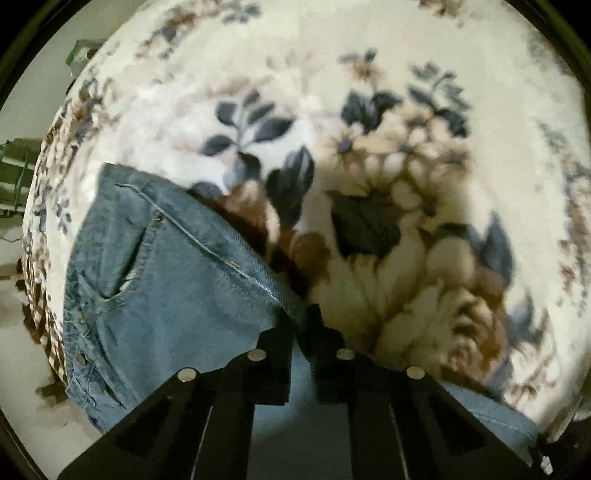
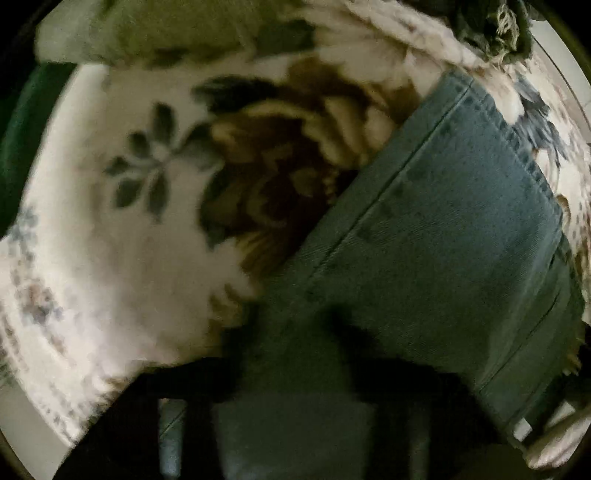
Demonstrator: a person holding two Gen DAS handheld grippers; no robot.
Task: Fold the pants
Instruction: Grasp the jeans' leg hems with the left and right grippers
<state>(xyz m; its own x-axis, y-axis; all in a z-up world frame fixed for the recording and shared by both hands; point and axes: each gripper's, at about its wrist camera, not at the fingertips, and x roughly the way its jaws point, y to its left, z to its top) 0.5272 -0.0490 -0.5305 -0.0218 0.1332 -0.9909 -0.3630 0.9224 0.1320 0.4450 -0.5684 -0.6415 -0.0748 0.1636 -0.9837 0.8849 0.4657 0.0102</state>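
Nearest the left wrist lens, the left gripper [image 1: 303, 321] has its black fingers [image 1: 275, 354] drawn narrow, pinching an edge of the blue jeans [image 1: 166, 280] between the tips; denim shows in the slim gap between them and runs on under the gripper toward the lower right. Just beyond, the jeans spread to the left over the floral blanket [image 1: 369, 92], front pocket [image 1: 129, 254] and rivets visible, a stitched seam running diagonally up from the fingertips. Farther out, the blanket's big cream and brown flowers and blue leaves fill the view; at far left its edge drops off to a pale floor and some green items, too blurred to name. On the right wrist view, the right gripper [image 2: 295, 354] is dark and blurred; its fingers sit on the denim, but whether they grip it cannot be told. Past it a jeans leg [image 2: 443, 221] lies diagonally toward the upper right, hem [image 2: 517, 147] at its far end, flat on the floral blanket [image 2: 110, 258]. Beyond the hem sits a dark green crumpled cloth [image 2: 491, 26].
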